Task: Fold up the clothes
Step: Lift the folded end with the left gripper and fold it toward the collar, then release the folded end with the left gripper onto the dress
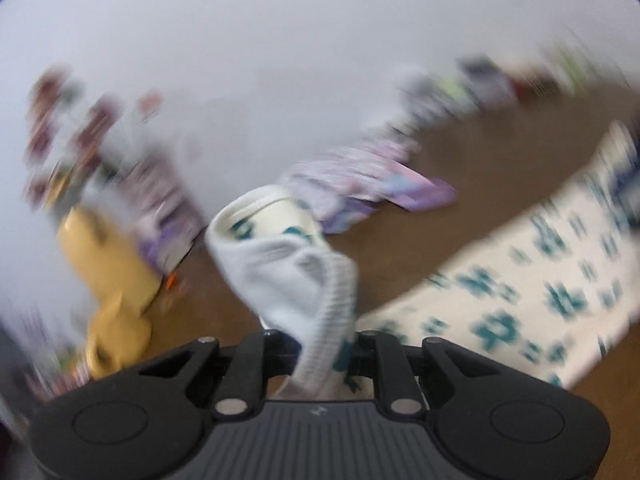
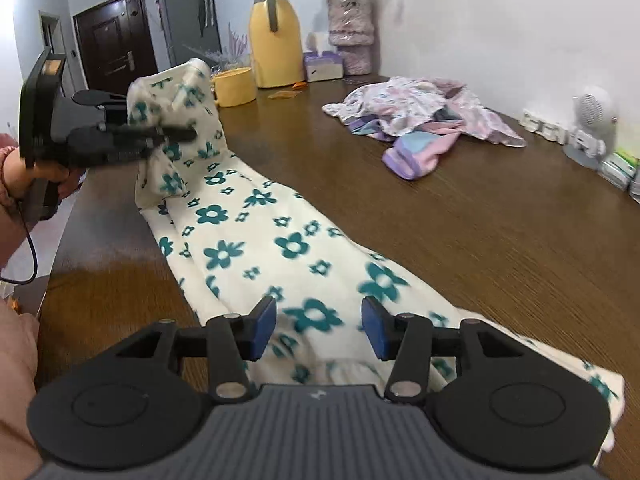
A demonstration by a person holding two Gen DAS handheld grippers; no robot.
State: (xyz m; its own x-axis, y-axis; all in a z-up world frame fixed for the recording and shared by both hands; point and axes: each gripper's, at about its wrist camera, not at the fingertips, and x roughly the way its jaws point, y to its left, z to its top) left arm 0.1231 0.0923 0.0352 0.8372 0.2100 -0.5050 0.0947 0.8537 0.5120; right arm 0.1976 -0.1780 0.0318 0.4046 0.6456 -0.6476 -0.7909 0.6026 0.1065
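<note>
A long cream garment with teal flowers [image 2: 256,240] lies stretched along the brown table [image 2: 500,232]. My left gripper [image 2: 176,134] is shut on its far end and holds that end bunched up above the table. In the blurred left wrist view the ribbed white fabric [image 1: 304,276] runs up from between the closed fingers of my left gripper [image 1: 326,354], and the rest of the garment [image 1: 540,288] lies at the right. My right gripper [image 2: 319,328] hovers open just above the near end, its blue pads [image 2: 266,326] apart with nothing between them.
A crumpled pink and purple garment [image 2: 420,116] lies on the table toward the wall. At the far end stand a yellow jug [image 2: 274,40], a yellow bowl [image 2: 234,86], a tissue box [image 2: 324,65] and a vase [image 2: 352,34]. Small items [image 2: 592,128] line the right wall. A hand [image 2: 24,180] holds the left gripper.
</note>
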